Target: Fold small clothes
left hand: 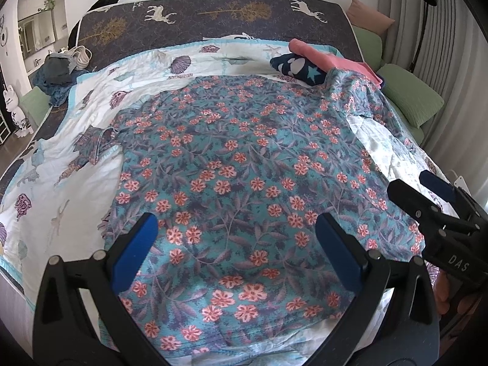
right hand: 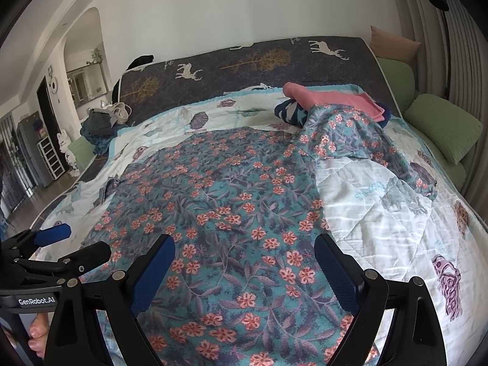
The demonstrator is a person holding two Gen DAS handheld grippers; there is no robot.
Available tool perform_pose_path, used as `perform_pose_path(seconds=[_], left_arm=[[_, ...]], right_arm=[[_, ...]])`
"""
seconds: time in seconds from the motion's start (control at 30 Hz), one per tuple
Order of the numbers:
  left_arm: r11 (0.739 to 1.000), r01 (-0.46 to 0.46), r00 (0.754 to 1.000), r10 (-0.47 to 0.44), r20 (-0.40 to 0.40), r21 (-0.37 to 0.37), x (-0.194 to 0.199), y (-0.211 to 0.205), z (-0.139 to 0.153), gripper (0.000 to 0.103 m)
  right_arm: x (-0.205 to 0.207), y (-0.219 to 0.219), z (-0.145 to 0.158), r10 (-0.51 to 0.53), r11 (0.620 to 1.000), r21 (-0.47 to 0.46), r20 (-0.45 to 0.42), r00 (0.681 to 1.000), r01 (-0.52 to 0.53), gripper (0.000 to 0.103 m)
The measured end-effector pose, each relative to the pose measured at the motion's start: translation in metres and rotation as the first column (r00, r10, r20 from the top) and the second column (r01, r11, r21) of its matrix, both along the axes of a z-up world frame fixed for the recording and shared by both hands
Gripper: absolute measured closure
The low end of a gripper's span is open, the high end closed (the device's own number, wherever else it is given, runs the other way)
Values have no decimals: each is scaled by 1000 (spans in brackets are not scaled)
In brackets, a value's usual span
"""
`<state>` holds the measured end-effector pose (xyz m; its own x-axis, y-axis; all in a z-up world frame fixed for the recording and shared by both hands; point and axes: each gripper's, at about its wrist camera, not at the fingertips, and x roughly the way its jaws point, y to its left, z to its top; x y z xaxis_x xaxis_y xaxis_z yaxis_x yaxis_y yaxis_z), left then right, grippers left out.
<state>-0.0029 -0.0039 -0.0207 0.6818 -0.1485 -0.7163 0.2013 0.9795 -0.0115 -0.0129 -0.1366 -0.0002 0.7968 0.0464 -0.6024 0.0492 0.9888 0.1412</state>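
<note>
A teal floral shirt (left hand: 241,177) with pink flowers lies spread flat on the white quilt (left hand: 64,189); it also shows in the right wrist view (right hand: 231,207). Its right sleeve (right hand: 360,140) drapes over folded clothes, its left sleeve (left hand: 97,143) is crumpled. My left gripper (left hand: 235,244) is open and empty above the shirt's near hem. My right gripper (right hand: 244,268) is open and empty, also above the near hem. Each gripper shows in the other's view, the right (left hand: 427,195) and the left (right hand: 64,244), both open.
Folded clothes, one pink (left hand: 335,58) and one navy with white shapes (left hand: 299,67), lie at the quilt's far right. A pile of dark clothes (left hand: 58,76) sits at the far left. Green cushions (right hand: 445,128) line the right side. The dark deer-print mattress (left hand: 213,15) stretches behind.
</note>
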Motion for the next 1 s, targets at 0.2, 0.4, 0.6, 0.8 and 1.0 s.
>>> perform_pose_path(seconds=[0.2, 0.4, 0.6, 0.8, 1.0], left_arm=[[1000, -4, 1000, 4, -2, -2, 0, 0, -2, 0], [1000, -14, 1000, 14, -18, -16, 4, 6, -6, 0], [998, 4, 1000, -3, 16, -64, 8, 22, 0, 0], [976, -79, 985, 108, 135, -204, 33, 100, 14, 0], [893, -401, 912, 411, 7, -204, 113, 207, -22, 4]], right_arm=[[1, 1, -1, 1, 1000, -2, -3, 1000, -1, 9], [4, 2, -2, 9, 1000, -5, -15, 1000, -9, 9], [16, 11, 1, 50, 998, -26, -27, 998, -50, 9], [37, 18, 10, 83, 997, 3, -32, 996, -83, 9], [59, 31, 6, 113, 994, -3, -56, 992, -114, 9]])
